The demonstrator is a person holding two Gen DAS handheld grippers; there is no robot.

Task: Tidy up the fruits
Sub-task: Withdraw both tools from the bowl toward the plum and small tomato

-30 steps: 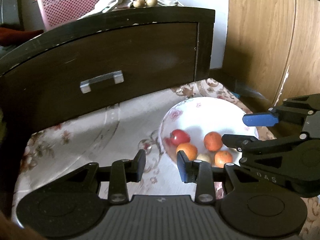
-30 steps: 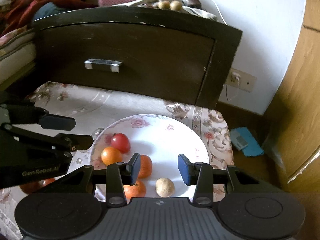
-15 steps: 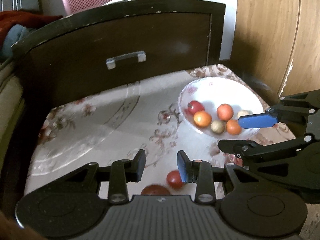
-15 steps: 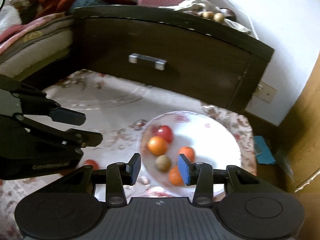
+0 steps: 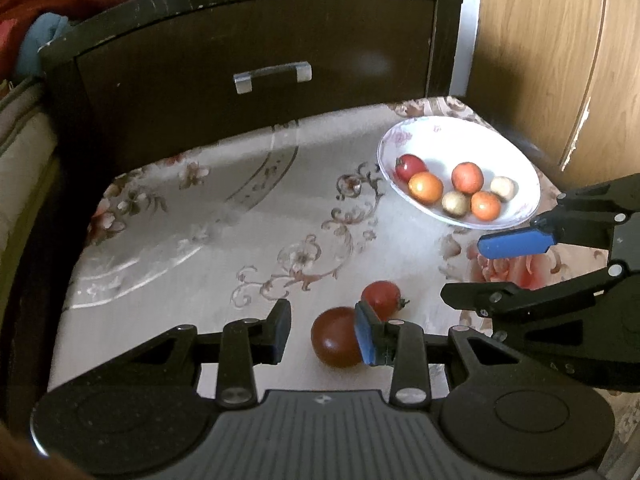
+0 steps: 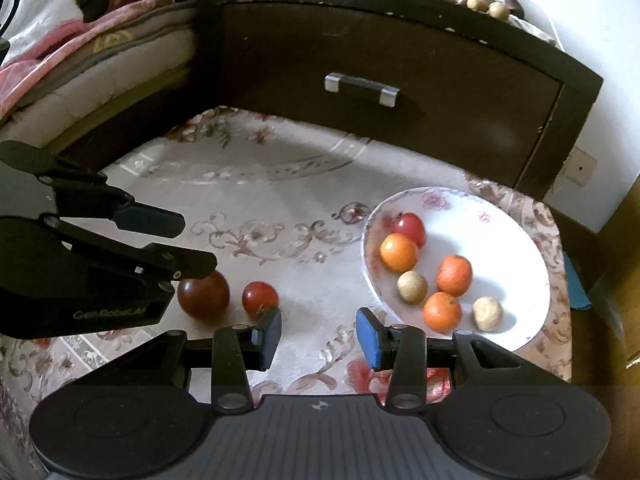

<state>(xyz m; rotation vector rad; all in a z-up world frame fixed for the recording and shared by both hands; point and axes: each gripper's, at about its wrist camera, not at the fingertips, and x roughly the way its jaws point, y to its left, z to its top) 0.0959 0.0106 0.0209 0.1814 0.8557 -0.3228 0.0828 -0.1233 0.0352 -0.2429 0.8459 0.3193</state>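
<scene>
White bowl (image 6: 520, 216): six fruits | cloth (image 6: 280, 200): two tomatoes (image 6: 260, 296) | both grippers (image 5: 323, 330) (image 6: 318, 334) released

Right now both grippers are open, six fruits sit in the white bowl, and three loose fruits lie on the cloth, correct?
Not quite: only two loose fruits lie on the cloth, a dark red fruit and a smaller red tomato, as the right wrist view shows. The rest holds: six in the white bowl, both grippers open.

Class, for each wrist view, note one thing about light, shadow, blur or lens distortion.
Left wrist view: daylight falls across the cloth, the drawer stays dim with a faint glare patch, and its top edge bows from the fisheye. Right wrist view: the plate is brightly lit, fruit cast short shadows, the frame corners go black, and the bedding looks soft.
</scene>
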